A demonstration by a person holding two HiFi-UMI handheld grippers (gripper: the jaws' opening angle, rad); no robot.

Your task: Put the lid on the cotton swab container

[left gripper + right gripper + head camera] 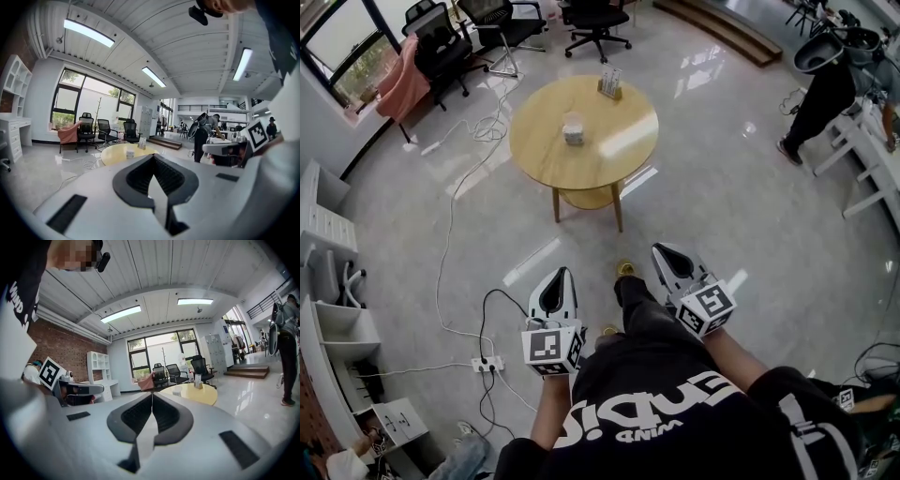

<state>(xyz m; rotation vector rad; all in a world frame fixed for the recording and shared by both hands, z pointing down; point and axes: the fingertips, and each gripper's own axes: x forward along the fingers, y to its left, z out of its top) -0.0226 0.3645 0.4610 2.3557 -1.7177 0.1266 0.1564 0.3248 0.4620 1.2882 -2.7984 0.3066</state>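
The cotton swab container is a small pale cylinder near the middle of a round wooden table, a few steps ahead of me. I cannot make out its lid as a separate piece from here. My left gripper and right gripper are held out over the floor, well short of the table, both shut with nothing in them. The left gripper view looks past its shut tips to the container. In the right gripper view the container lies beyond the shut tips.
A small card stand sits at the table's far edge. Cables and a power strip lie on the floor at left. Office chairs stand behind the table, white shelves at far left, and a person bends over at the right.
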